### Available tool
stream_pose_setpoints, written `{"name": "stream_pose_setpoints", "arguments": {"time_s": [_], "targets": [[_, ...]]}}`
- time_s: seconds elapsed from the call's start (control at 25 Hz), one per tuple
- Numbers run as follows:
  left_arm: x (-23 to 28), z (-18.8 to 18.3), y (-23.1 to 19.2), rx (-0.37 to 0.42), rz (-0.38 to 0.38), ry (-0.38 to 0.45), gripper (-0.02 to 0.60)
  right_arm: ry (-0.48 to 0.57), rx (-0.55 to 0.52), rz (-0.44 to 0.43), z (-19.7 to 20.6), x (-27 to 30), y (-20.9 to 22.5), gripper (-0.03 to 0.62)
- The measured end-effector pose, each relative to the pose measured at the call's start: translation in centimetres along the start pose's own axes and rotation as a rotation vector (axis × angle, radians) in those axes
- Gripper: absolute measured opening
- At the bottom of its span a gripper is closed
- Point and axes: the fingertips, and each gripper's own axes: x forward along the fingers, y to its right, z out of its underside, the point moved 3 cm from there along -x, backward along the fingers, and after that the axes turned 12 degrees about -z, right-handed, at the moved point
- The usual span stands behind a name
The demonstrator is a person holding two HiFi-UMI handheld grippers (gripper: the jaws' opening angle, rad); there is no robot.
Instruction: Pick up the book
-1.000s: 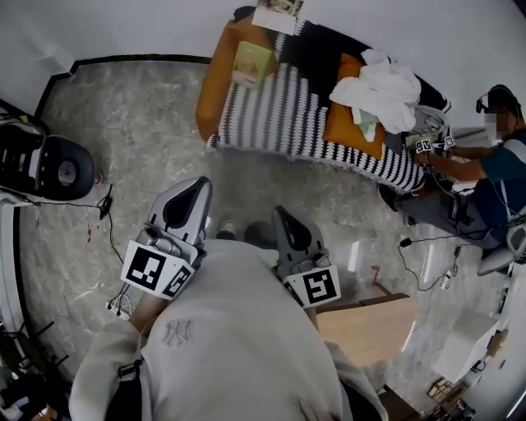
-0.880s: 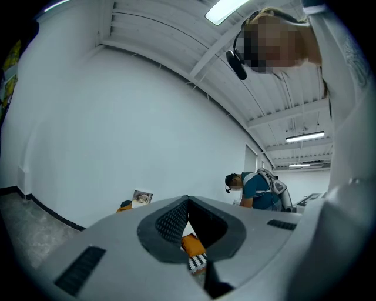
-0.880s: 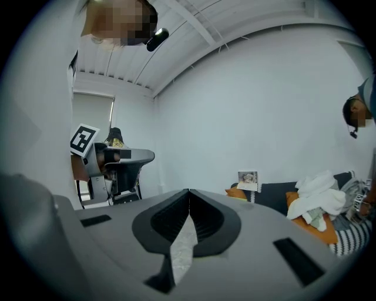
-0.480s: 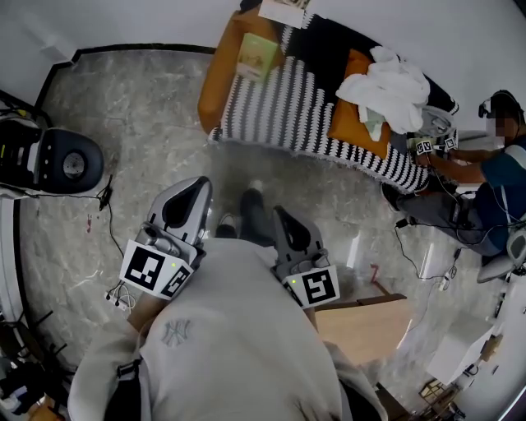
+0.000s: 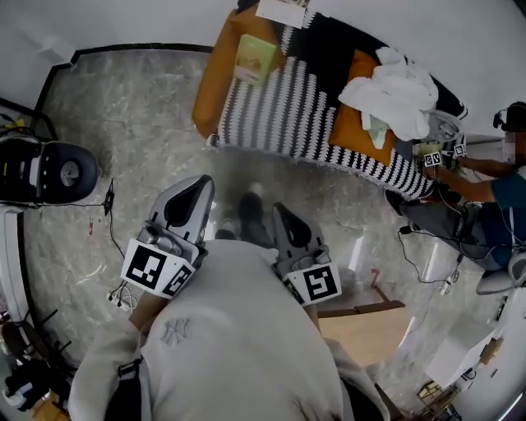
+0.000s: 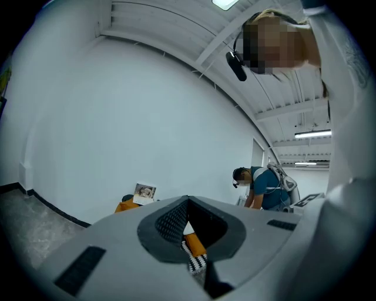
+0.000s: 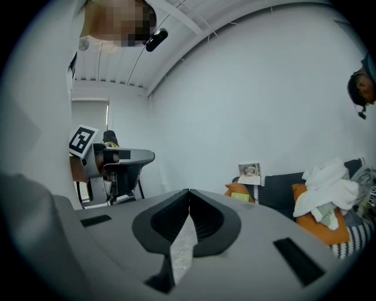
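Observation:
A pale green book (image 5: 255,56) lies flat on the orange left end of the striped sofa (image 5: 279,107), seen in the head view. In the right gripper view the green book (image 7: 239,196) shows small and far off. A picture-covered book (image 5: 283,10) leans at the sofa's back. My left gripper (image 5: 196,182) and right gripper (image 5: 278,210) are held side by side over the marble floor, well short of the sofa. The left gripper (image 6: 188,199) has its jaws closed tip to tip with nothing in them, and so does the right gripper (image 7: 189,191).
A white cloth pile (image 5: 393,86) rests on an orange cushion (image 5: 353,123) at the sofa's right end. Another person (image 5: 501,164) works at the far right among floor cables. A black round appliance (image 5: 49,171) stands at left and a wooden tabletop (image 5: 370,329) at lower right.
Both grippers have moved a little toward the sofa with the walking person. A shoe has swung forward between them. Both pairs of jaws stay closed.

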Motion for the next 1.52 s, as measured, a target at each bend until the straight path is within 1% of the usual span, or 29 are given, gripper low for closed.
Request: {"name": "stream_pose_setpoints", "arguments": {"time_s": [0.16, 0.28, 0.44, 0.56, 0.68, 0.92, 1.08, 1.28, 1.52], "targets": [[4.5, -0.4, 0.8, -0.006, 0.017, -0.003, 0.009, 0.002, -0.008, 0.007, -1.2, 0.9, 4.2, 0.018], [7.5, -0.8, 1.7, -0.016, 0.024, 0.011, 0.009, -0.035, -0.023, 0.000, -1.1, 0.9, 7.4, 0.018], [10.1, -1.4, 2.2, -0.017, 0.015, 0.019, 0.009, -0.015, -0.020, 0.005, -2.4, 1.5, 10.4, 0.018], [11.6, -1.7, 2.2, -0.007, -0.002, 0.020, 0.009, -0.028, -0.028, -0.016, -2.6, 1.8, 12.0, 0.018], [12.9, -1.9, 2.2, -0.007, -0.020, 0.025, 0.009, -0.010, -0.030, -0.029, -3.2, 2.4, 13.3, 0.018], [15.2, -2.5, 2.9, 0.001, -0.025, 0.055, 0.009, 0.026, -0.030, -0.040, -4.5, 3.1, 15.5, 0.018], [15.9, -3.0, 3.6, -0.001, -0.033, 0.078, 0.009, 0.029, -0.041, -0.054, -5.3, 2.9, 16.6, 0.018], [16.8, -2.9, 3.7, -0.007, -0.067, 0.094, 0.009, 0.024, -0.056, -0.077, -5.6, 3.1, 18.2, 0.018], [15.8, -3.0, 3.5, 0.001, -0.108, 0.101, 0.009, 0.022, -0.055, -0.113, -5.5, 3.2, 17.8, 0.018]]}}
